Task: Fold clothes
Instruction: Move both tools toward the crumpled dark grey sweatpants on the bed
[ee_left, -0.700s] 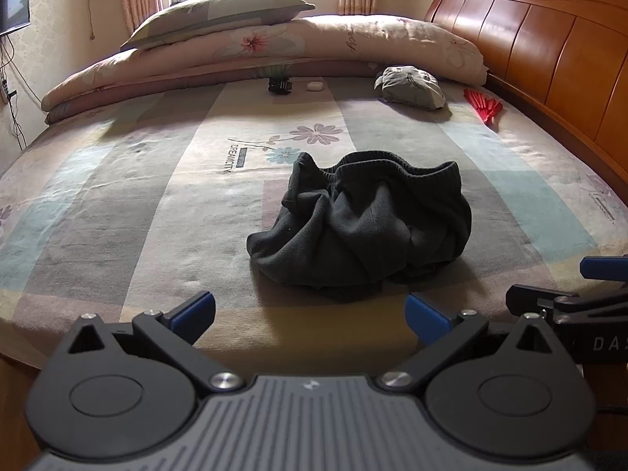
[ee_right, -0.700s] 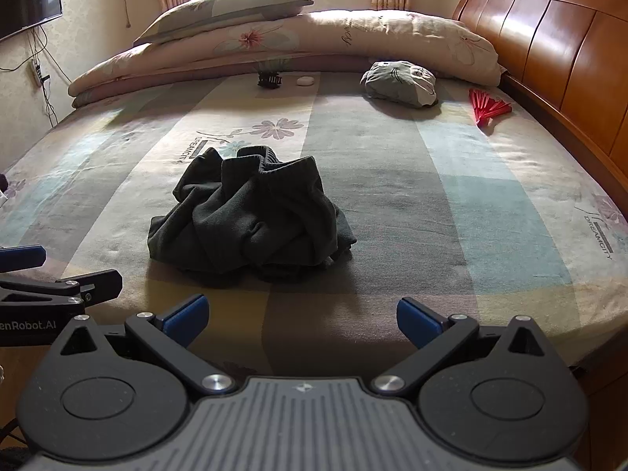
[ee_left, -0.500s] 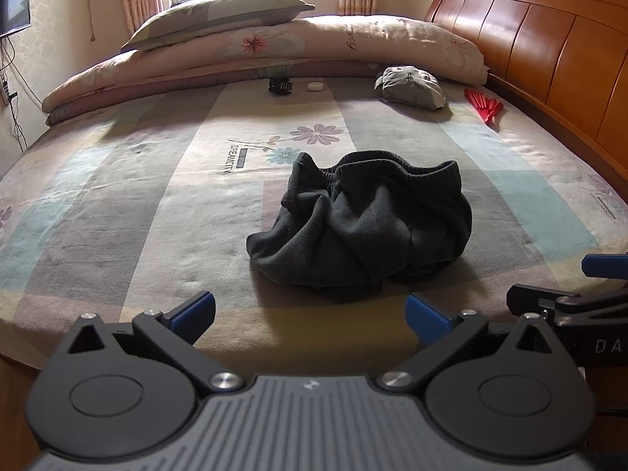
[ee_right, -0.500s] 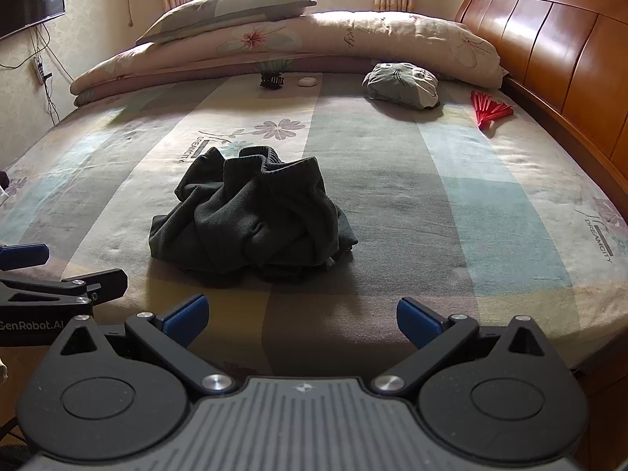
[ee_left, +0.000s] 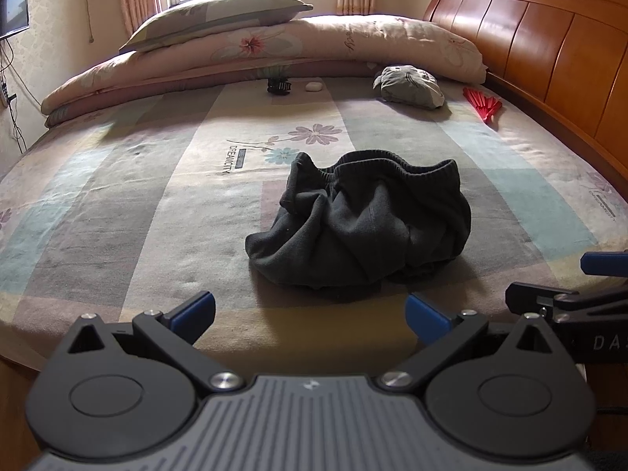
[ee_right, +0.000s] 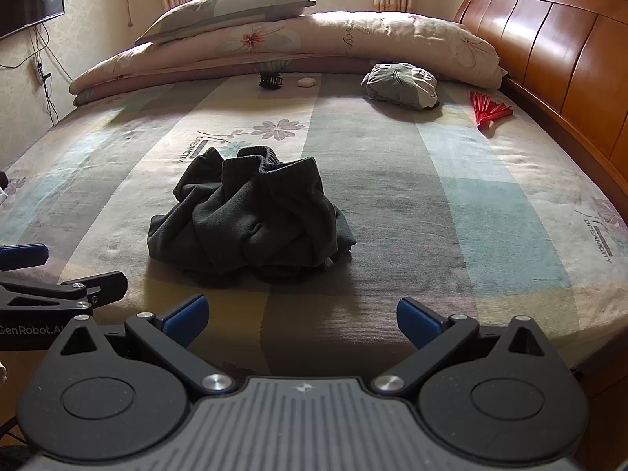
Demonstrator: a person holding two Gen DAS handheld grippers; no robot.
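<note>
So the dark grey garment point(ee_left: 361, 219) is just sitting in a crumpled heap on the striped floral bedsheet point(ee_left: 117, 204), near the foot edge and roughly mid-width, with its ribbed elastic band bunched up on the far side. It looks like sweatpants or shorts, but honestly I can't tell which from a lump like that.

Both tongs are parked short of it, above the near edge of the bed, touching nothing. The left gripper point(ee_left: 310, 312) tilts down toward the sheet with its blue pads point(ee_left: 194, 308) spread wide and only bare mattress between them; the heap sits just ahead and slightly right of its centre. The right gripper point(ee_right: 300, 316) is beside it, spread just as wide and empty too, with the pile ahead and to its left (each camera catches the other gripper poking in at its edge).

Farther back: a small grey plush pillow point(ee_left: 410, 86), a red folding fan point(ee_left: 481, 104) by the wooden headboard point(ee_left: 549, 47), a black hair claw point(ee_left: 278, 86), and a rolled quilt point(ee_left: 314, 51) with a pillow point(ee_left: 219, 15) on top.
</note>
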